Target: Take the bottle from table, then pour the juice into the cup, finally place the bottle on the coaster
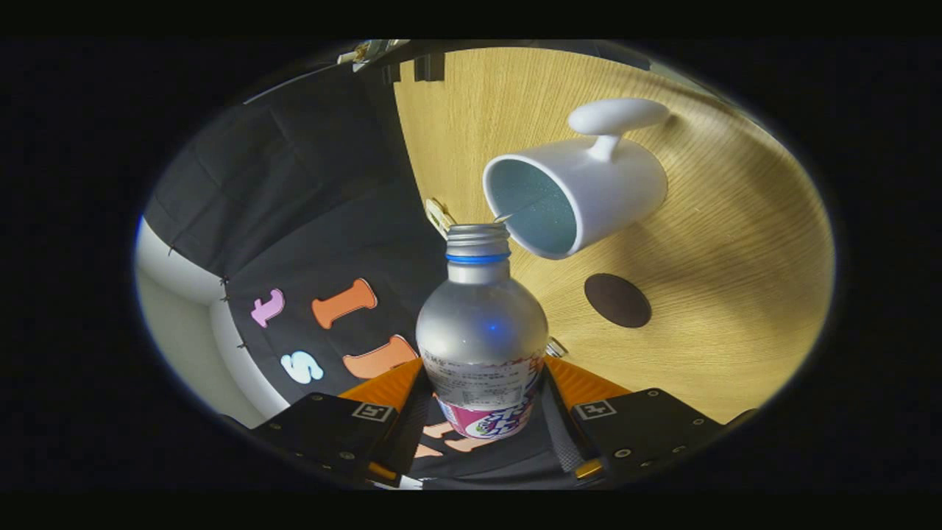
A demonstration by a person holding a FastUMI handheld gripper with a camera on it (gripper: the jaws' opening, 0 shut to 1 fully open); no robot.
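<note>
A light wooden table (736, 243) spans the upper right of the frame. A small metal clip (439, 217) sits at its edge near centre, against the black cloth wall (294, 199) at left.

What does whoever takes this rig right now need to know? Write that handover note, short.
Hand-held gripper: shut on the bottle, fingers pressing its lower sides at the label.
Bottle: cap off, tipped so its mouth sits at the rim of the cup.
Cup: white with a handle, on the wooden table, just beyond the bottle's mouth.
Coaster: dark round disc on the table beside the cup, bare.
Done: bottle picked up, brought to the cup, a thin stream seems to run in.
Left: finish pouring, right the bottle, stand it on the coaster, let go.
</note>
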